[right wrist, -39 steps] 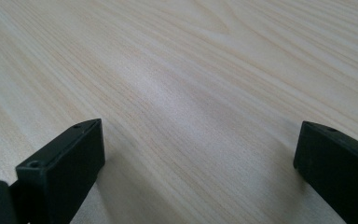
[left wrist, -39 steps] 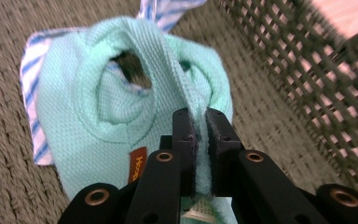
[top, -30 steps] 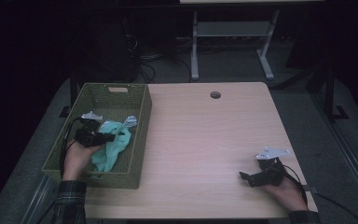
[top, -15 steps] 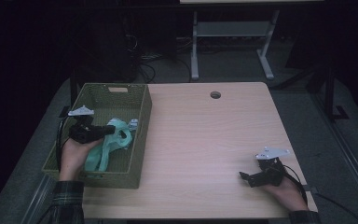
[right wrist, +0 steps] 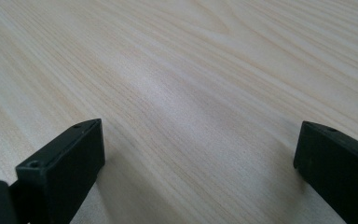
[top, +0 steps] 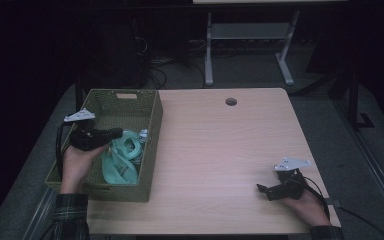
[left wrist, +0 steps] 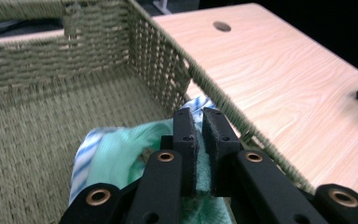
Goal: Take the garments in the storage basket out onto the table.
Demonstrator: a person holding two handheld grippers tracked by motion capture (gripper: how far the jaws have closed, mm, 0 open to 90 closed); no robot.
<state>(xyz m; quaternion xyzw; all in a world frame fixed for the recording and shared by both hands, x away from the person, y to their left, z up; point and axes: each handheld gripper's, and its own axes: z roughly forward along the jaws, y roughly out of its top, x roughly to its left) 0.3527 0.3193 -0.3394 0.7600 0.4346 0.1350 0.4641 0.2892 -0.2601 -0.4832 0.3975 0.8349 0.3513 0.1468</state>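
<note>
A woven olive basket point(top: 152, 117) stands at the table's left side. In it lies a mint-green cloth point(top: 121, 161), bunched up. My left gripper point(top: 117, 132) hovers over the basket, pointing right, shut on a fold of that green cloth point(left wrist: 121, 151), which shows pinched between the pads in the left gripper view point(left wrist: 199, 128). A blue-and-white striped cloth point(left wrist: 85, 147) lies under the green one. My right gripper point(top: 262, 190) rests on the table near its front right corner, open, with bare wood between its jaws point(right wrist: 198, 154).
The light wooden table point(top: 220, 150) has a round cable hole point(top: 231, 101) near its far edge. The basket's right wall point(left wrist: 168, 56) rises close beside my left jaws. A metal stand point(top: 245, 45) and cables sit on the dark floor beyond the table.
My left gripper has risen over the basket, drawing the green cloth up with it. The right gripper has stayed where it was.
</note>
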